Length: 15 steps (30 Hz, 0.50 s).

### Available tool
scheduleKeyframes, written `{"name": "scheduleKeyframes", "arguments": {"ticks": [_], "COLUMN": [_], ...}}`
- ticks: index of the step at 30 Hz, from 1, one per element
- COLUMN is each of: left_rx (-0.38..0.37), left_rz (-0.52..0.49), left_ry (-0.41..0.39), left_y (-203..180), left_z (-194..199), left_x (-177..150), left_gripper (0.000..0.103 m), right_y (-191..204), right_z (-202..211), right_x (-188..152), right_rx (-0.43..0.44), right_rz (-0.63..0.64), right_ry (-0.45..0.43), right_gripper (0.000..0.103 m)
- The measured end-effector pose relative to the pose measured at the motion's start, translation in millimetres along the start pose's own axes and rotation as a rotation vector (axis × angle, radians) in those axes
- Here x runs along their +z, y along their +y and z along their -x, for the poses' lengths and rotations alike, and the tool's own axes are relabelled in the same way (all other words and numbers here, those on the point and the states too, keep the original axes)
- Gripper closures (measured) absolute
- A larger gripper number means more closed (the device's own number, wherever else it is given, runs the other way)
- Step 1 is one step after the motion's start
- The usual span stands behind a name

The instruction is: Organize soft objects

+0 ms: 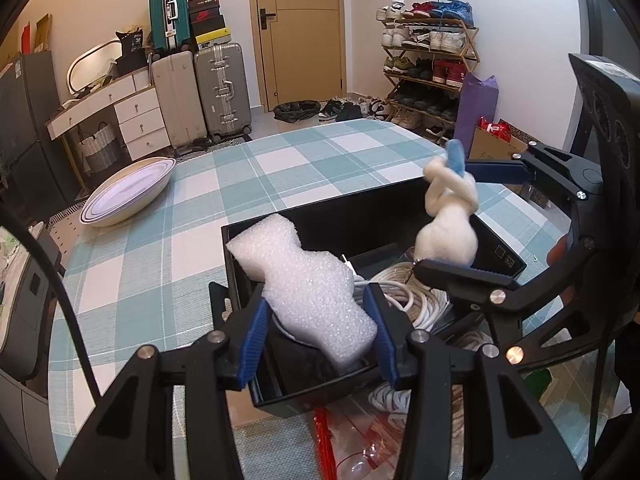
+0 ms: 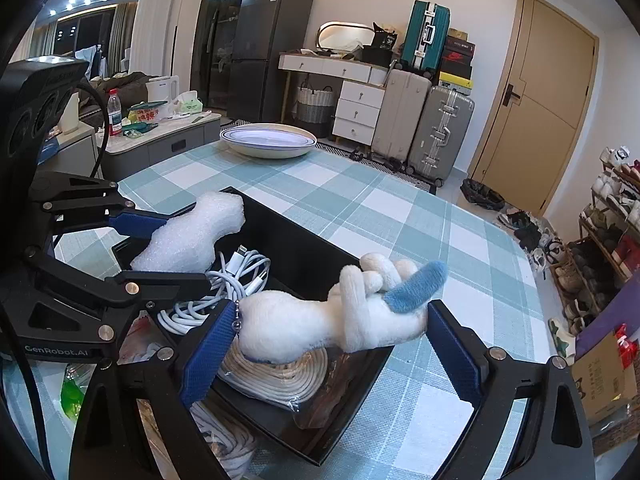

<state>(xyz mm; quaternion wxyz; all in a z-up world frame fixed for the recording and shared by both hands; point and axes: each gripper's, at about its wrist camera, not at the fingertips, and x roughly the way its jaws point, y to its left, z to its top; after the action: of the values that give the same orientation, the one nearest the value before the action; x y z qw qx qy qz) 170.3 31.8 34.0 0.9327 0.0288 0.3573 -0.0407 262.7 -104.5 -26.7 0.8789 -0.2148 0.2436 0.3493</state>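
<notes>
Foam block (image 1: pixel 308 288), white and waisted, clamped between the blue pads of the left gripper (image 1: pixel 320 340), jaws narrow and pressing on its near end; far end reaching over the back-left corner of the black box (image 1: pixel 236 264). Same block (image 2: pixel 192 236) at left in the right wrist view, held by the left gripper (image 2: pixel 160 248) above the box interior. Below it, a coil of white charging cable (image 2: pixel 240 276) lying inside the black box (image 2: pixel 304 260); beside that, a flat spiral of cream rope (image 2: pixel 276 376) in a clear bag on the box floor. Further right, plush toy (image 2: pixel 320 320), white with knotted limbs and a blue tail-like piece, spanning the right gripper (image 2: pixel 328 344), jaws wide, one pad against each end of the toy, toy held above the rope spiral. In the left wrist view, plush toy (image 1: pixel 448 224) upright over the right side of the box, gripped top and bottom by the right gripper (image 1: pixel 468 220). Box set on a teal-and-white checked tablecloth (image 1: pixel 240 184); oval white dish (image 1: pixel 128 192) well apart from the box at the far left edge of the table. Suitcases (image 1: pixel 200 88), door (image 1: pixel 300 28) and shoe rack (image 1: pixel 432 64) in the background.
</notes>
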Motion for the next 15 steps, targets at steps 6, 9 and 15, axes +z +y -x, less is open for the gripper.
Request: {"name": "scheduleKeyframes", "arguments": {"ticks": [6,9,15], "left_rx": [-0.007,-0.019,0.024], "left_rz": [0.015,0.019,0.041], "left_ry": [-0.012,-0.032,-0.076], "left_y": [2.9,2.0,4.6], "left_z": [6.7,16.1,36.4], "left_x": [0.4,0.2,-1.0], "left_gripper": [0.051,0.034,0.004], "right_y": [-5.3,-11.3,-21.9], "right_z": [18.3,30.5,56.6], "right_x": [-4.9,-6.4,-17.8], "right_rx": [-0.038,-0.042,-0.033], "right_rz": [-0.024,-0.057,-0.148], "right_ry": [-0.037,-0.047,-0.059], "right_gripper": [0.004,0.002,0.001]}}
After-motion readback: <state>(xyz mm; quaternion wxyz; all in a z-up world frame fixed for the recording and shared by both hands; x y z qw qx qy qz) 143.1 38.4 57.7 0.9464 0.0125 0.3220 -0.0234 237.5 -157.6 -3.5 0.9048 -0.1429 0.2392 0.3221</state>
